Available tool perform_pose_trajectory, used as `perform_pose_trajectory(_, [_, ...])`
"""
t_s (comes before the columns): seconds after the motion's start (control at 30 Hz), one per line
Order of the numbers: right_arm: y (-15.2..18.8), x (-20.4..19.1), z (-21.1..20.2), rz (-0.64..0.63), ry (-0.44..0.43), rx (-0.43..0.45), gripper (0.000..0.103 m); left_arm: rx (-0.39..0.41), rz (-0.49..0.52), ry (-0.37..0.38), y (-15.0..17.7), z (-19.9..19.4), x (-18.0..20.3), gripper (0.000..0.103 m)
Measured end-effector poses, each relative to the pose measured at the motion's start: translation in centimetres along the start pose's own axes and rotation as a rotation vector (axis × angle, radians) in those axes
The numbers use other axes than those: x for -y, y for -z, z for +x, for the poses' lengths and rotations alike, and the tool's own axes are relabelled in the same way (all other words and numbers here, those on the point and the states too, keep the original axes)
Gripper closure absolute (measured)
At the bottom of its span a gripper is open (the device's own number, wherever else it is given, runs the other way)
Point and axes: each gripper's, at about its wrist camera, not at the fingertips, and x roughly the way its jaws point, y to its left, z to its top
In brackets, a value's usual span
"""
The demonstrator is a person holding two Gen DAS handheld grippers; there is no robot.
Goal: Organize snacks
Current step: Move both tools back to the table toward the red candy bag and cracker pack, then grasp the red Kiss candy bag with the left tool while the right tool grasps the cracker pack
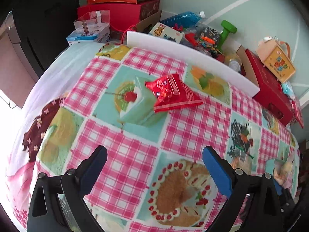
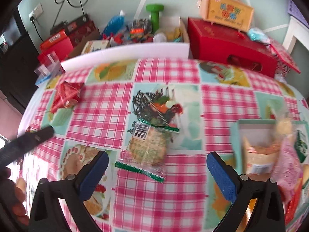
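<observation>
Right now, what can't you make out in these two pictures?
- Right wrist view: contents of the pale open box are motion-blurred and cut by the right edge.
- Left wrist view: print on the shiny red snack packet is too blurred to read.

Red snack packet (image 1: 172,92) ahead (claw (image 1: 154,159) gaping).

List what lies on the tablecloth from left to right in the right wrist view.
Red snack packet → clear cracker packet with green edges → pale box holding snacks.
</observation>
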Motion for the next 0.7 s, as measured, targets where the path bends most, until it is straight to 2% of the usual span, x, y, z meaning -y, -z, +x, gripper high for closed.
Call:
perform_pose_trajectory(0.27, [-0.9, -0.9, 3.4, -0.006, 0.039, -0.05, 0.005, 0.036, 0.033, 0.006, -4.2, -0.3, -0.1, 0.004])
perform_pose_trajectory(0.37, [-1.3, -0.3, 4.3, 0.007, 0.073, -0.059, 0.011, 0.02, 0.036, 0.006, -5.4, 0.5, -0.1, 0.004])
perform_pose_trajectory(0.53, [-1.8, 1.1, 5.1, 0.033, 0.08, -0.055, 0.019, -0.019, 0.024, -0.001, -7.2, 2.8, 0.3, 0.004])
perform_pose_trajectory(0.63, [-2.0, 1.4, 5.3, 0.041, 0.083, -0.047, 0.025, -0.049, -0.01, 0.032, -8.0, 4.3, 0.2, 0.004])
perform_pose_trajectory(0.7, [-2.1, 1.6, 5.4, 0.043, 0.084, -0.04, 0.032, -0.065, -0.017, 0.034, -8.3, 5.2, 0.5, 0.004])
